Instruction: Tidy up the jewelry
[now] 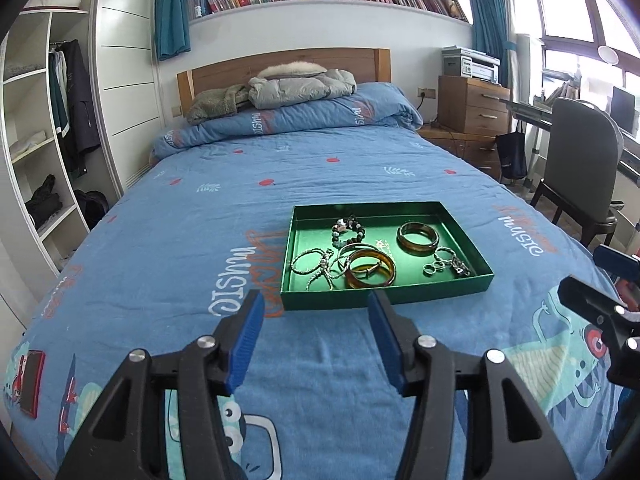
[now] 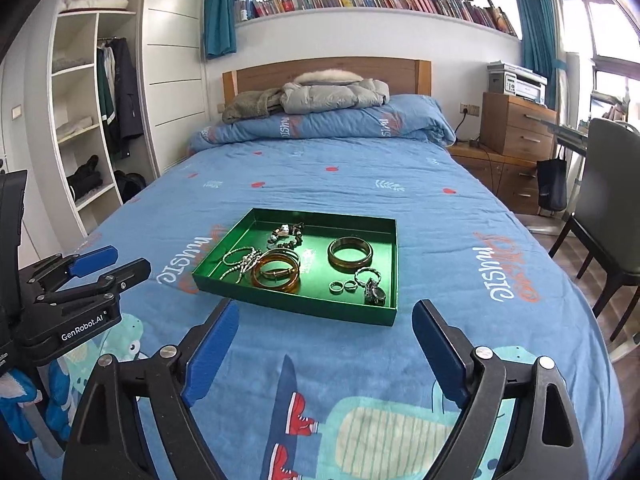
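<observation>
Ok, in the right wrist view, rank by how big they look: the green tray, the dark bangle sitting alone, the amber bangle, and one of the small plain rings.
1. green tray
2. amber bangle and dark bangle: near alike; the amber one lies closer to the camera, so no ranking.
3. small plain ring

The bed [image 1: 320, 184] is viewed lengthwise from its foot by both wrist cameras, each aimed toward the headboard [image 1: 280, 64]. The green tray [image 1: 384, 296] lies near in both views, right of centre from the left camera, centred from the right camera, where the left tool [image 2: 114, 262] is seen.
</observation>
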Motion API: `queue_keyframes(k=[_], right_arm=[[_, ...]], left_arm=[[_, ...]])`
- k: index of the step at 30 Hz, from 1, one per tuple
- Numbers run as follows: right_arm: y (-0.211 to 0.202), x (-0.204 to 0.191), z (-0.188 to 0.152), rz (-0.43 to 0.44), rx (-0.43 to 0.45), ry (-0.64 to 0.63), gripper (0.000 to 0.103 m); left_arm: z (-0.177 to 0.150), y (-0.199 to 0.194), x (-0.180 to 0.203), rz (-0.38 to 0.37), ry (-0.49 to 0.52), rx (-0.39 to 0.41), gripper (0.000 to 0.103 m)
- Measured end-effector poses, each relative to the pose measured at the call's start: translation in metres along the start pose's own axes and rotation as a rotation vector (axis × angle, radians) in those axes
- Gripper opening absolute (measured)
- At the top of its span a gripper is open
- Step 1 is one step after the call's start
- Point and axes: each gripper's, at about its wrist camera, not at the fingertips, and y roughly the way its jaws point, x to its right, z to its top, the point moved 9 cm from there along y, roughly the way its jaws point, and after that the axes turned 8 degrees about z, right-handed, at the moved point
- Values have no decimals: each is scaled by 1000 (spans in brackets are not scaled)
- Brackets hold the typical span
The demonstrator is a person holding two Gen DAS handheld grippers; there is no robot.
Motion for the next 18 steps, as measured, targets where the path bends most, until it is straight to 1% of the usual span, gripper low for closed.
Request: queue_keyframes(k=[1, 4, 5, 7, 12, 18], right_arm=[[-7, -3, -2, -1, 5, -3, 93], [-29, -11, -7, -3, 22, -6, 94], [-35, -13, -9, -1, 24, -3, 99], [-49, -17, -12, 0, 38, 2, 103], [-76, -25, -20, -1, 58, -3, 103], [-98, -32, -30, 0, 76, -12, 103]], left_arm=[[-2, -8, -2, 4, -1, 7, 52], [-7, -33, -9, 18, -6, 29, 52], [-10, -41, -11, 19, -9, 33, 52], [-13, -55, -14, 22, -12, 42, 52], [-24, -82, -22, 40, -17, 59, 52], [-36, -106, -31, 67, -26, 72, 52]])
